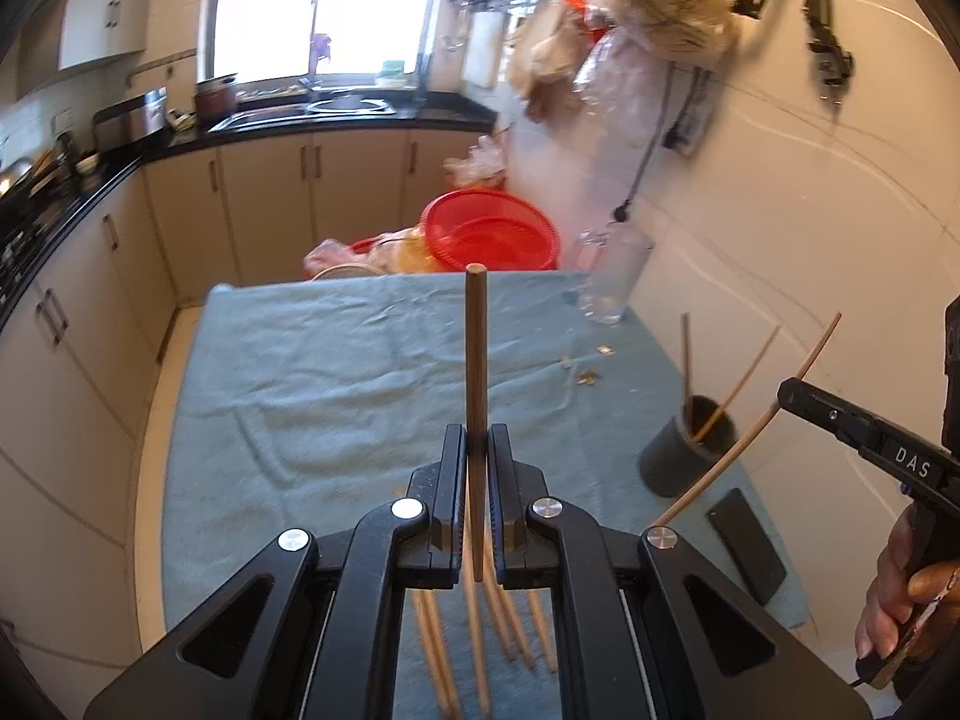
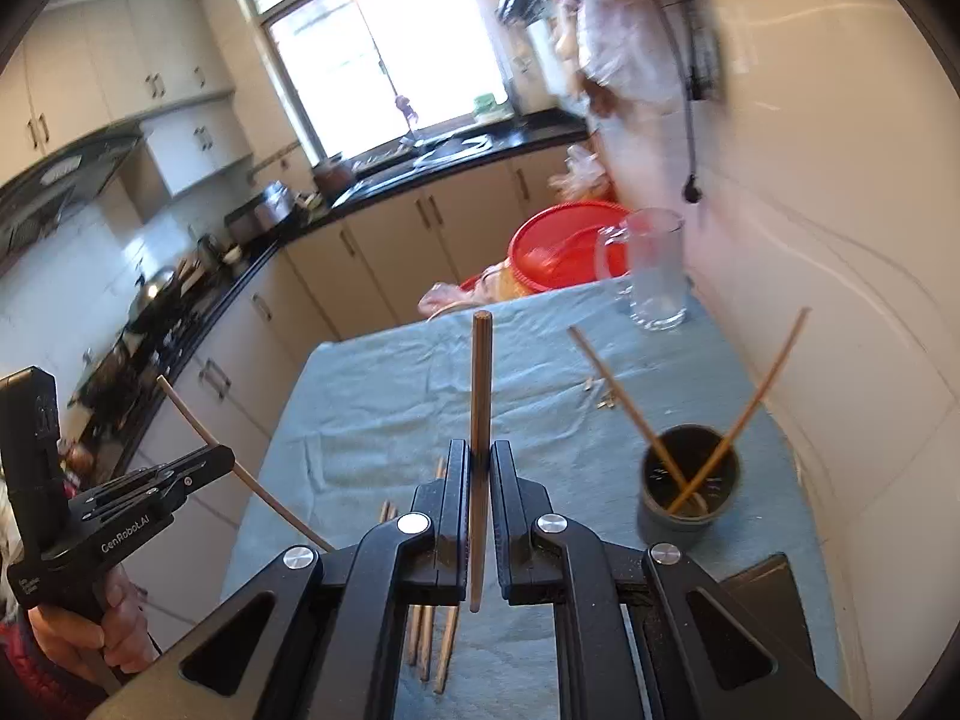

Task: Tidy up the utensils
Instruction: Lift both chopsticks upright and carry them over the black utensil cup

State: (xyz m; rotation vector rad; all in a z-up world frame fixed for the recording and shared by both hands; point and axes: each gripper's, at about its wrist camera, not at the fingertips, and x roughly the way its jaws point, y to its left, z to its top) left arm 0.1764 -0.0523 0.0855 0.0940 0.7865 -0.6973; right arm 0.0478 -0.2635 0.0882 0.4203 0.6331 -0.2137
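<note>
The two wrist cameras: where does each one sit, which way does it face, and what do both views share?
Left wrist: sits on the left gripper, looks along its fingers over the blue cloth toward the kitchen window; the fingers clamp a chopstick; the right gripper and right hand enter at right.
Right wrist: sits on the right gripper, faces the same way, holding another chopstick; the left gripper and left hand show at left.
Shared: dark cup, glass mug, red basin.
</note>
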